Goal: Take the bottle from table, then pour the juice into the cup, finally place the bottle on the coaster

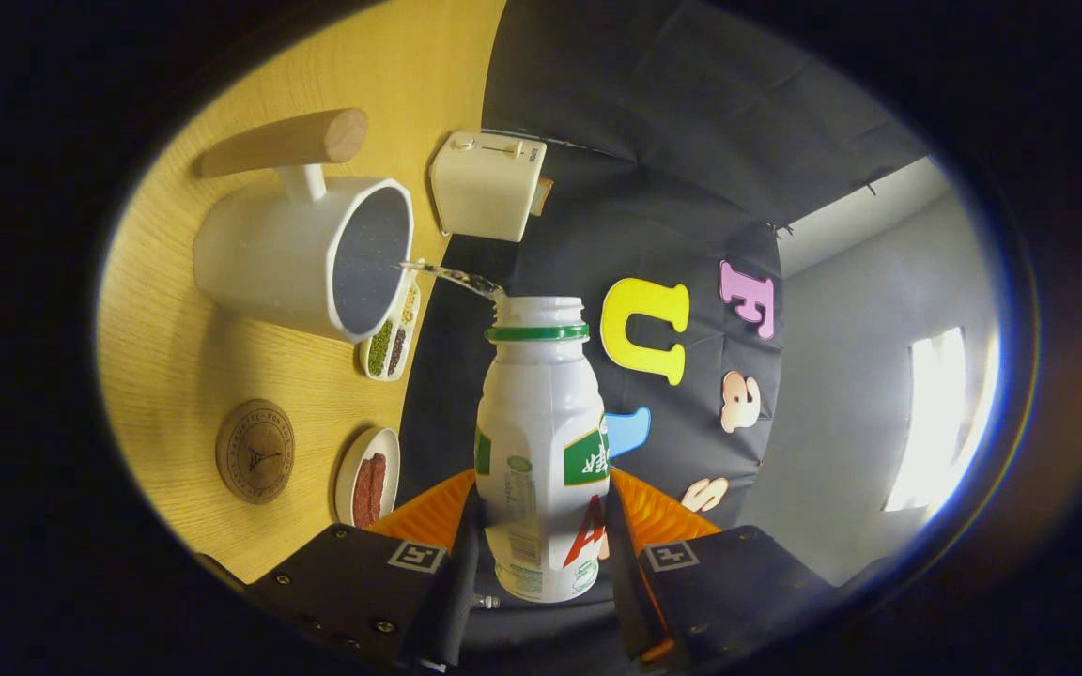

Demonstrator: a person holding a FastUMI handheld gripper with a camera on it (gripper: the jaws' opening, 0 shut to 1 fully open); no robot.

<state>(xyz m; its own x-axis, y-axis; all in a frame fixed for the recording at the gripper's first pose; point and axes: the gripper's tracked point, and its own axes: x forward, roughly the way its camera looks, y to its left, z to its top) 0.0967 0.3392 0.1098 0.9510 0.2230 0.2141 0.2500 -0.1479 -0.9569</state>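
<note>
— Fingers first: what are they at?

— Both fingers (452,512) of the gripper (541,526) are pressed against the sides of the bottle (541,451), one on each flank, so the jaws are clamped on it. The bottle is white with a green-and-white label and a green ring under its open, capless neck, and it runs straight out from between the fingers.

— Tipped?

— Yes. The whole view is rolled, the table (222,376) standing on edge to one side, which puts the bottle near horizontal. A thin clear stream (452,277) leaves the bottle's mouth and reaches the rim of the cup (301,253).

— And the cup?

— White, with a dark inside and a stubby wooden handle (283,143) on a white stem. It stands on the wooden table, its mouth just beyond the bottle's mouth.

— Anything near it?

— A narrow divided tray (391,338) with green and dark beans lies just beside the cup's rim. A small white dish (367,474) holding something reddish-brown sits nearer the fingers. The round brown coaster (255,451) lies bare beside that dish, apart from the cup.

— Further out?

— A cream toaster (489,183) stands at the table's far edge, against the booth's black cloth wall (654,122).
</note>
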